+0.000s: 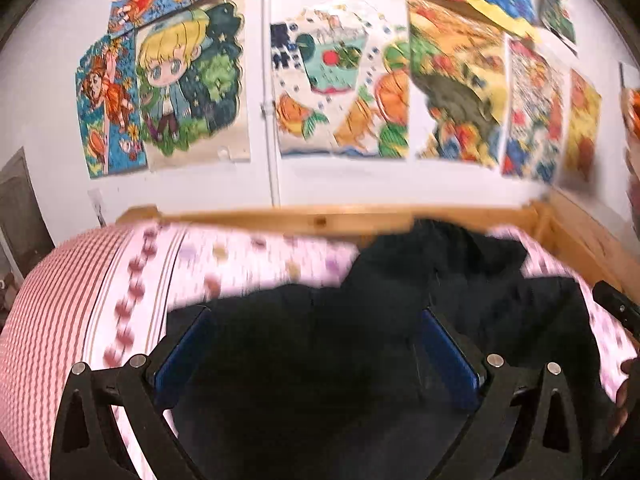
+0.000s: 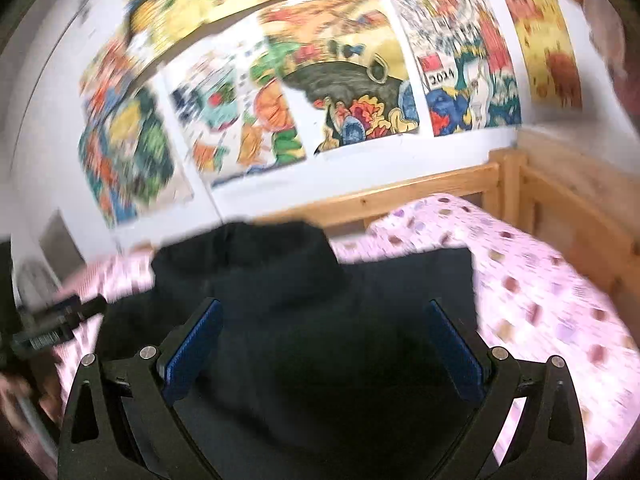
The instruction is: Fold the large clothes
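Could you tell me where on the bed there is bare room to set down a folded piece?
Bare pink sheet lies right of the black garment, up to the wooden bed rail. More shows left of the garment, on the striped part. The middle is crowded: the garment lies under both open grippers.

Black garment (image 1: pixel 400 320) on pink-white bedsheet (image 1: pixel 248 264) with stripes, coloured spots. Blue gripper pads (image 2: pixel 192 352). Light wood bed frame (image 2: pixel 420 192), multicoloured posters (image 1: pixel 340 80).

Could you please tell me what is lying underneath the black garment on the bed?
The black garment lies on a pink patterned bedsheet, which shows all around it. Whatever sits beneath its middle is covered and cannot be seen.
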